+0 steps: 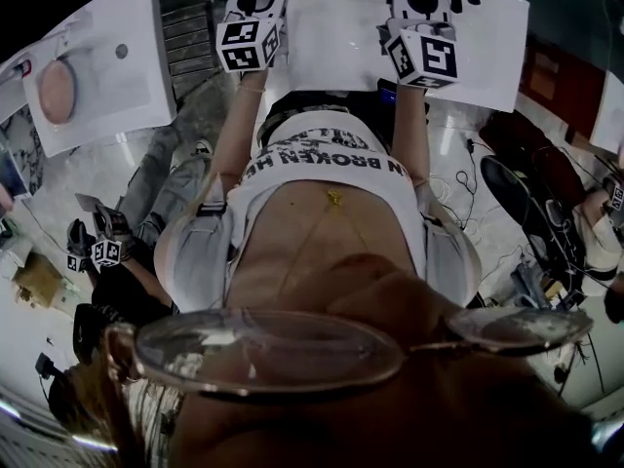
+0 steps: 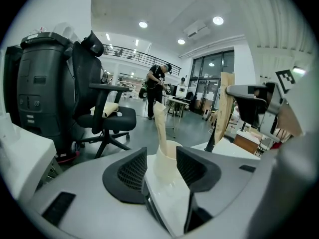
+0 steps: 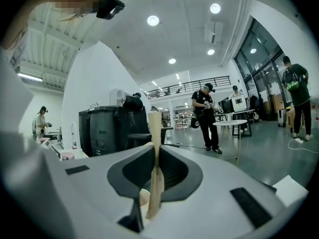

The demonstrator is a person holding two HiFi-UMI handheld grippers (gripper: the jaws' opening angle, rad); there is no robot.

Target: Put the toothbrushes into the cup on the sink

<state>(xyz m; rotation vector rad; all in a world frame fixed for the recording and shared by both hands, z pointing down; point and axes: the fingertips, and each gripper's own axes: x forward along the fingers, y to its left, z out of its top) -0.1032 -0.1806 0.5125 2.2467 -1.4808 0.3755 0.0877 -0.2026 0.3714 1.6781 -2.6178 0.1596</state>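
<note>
The left claw (image 2: 162,153) is clenched on the cream cup (image 2: 168,158), whose wall is flanked on both sides by the dark pads. One toothbrush (image 2: 159,121) is seen standing in the cup, leaning slightly to the left. The right claw (image 3: 155,151) is clenched on a second toothbrush (image 3: 154,126), a slim pale handle that is gripped low on its length and held close to upright. In the head view both claws are shown side by side over the white sink (image 1: 336,47) at the far edge of the picture; the cup is barely shown there.

The step in hand is judged to be the insertion of the second toothbrush.

1. The cup is to be held upright by the left claw, so that it is not tipped by the incoming handle.
2. The held toothbrush is to be brought above the open rim, on the side not taken by the first toothbrush.
3. It is to be lowered along its own axis until its end is borne by the bottom of the cup.
4. Only then is the right claw to be released. If it is released too high, the handle is likely to strike the rim or bounce out.
</note>
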